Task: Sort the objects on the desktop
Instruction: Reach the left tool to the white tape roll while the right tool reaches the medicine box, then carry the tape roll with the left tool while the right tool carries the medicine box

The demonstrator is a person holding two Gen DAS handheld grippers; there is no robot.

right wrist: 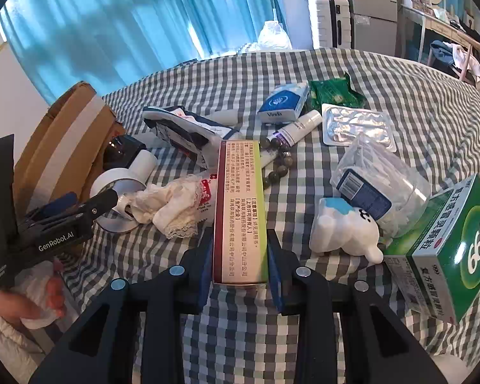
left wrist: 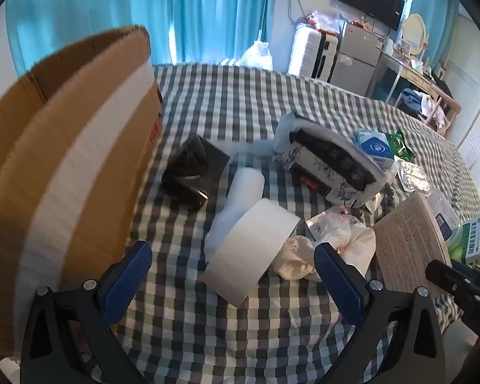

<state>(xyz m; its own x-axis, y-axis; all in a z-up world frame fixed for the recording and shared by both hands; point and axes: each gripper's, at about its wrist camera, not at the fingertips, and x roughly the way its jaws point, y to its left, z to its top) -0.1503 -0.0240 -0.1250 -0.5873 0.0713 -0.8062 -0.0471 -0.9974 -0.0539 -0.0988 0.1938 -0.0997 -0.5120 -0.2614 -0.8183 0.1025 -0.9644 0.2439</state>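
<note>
My right gripper (right wrist: 240,252) is shut on a long flat medicine box (right wrist: 240,211) with printed text and holds it over the checked bedspread; the box also shows in the left wrist view (left wrist: 409,243). My left gripper (left wrist: 233,275) is open and empty, its blue pads either side of a white tape roll (left wrist: 252,249) that lies just ahead on the bed. A cream lace cloth (left wrist: 323,243) lies right of the roll. The open cardboard box (left wrist: 67,166) stands at the left.
A black case (left wrist: 192,172), a patterned pouch (left wrist: 329,163), a Vinda tissue pack (right wrist: 283,102), a green sachet (right wrist: 332,92), a blister pack (right wrist: 358,124), a bead bracelet (right wrist: 281,160), a clear jar (right wrist: 380,188), a white plush toy (right wrist: 342,227) and a green 999 box (right wrist: 454,249) lie scattered on the bed.
</note>
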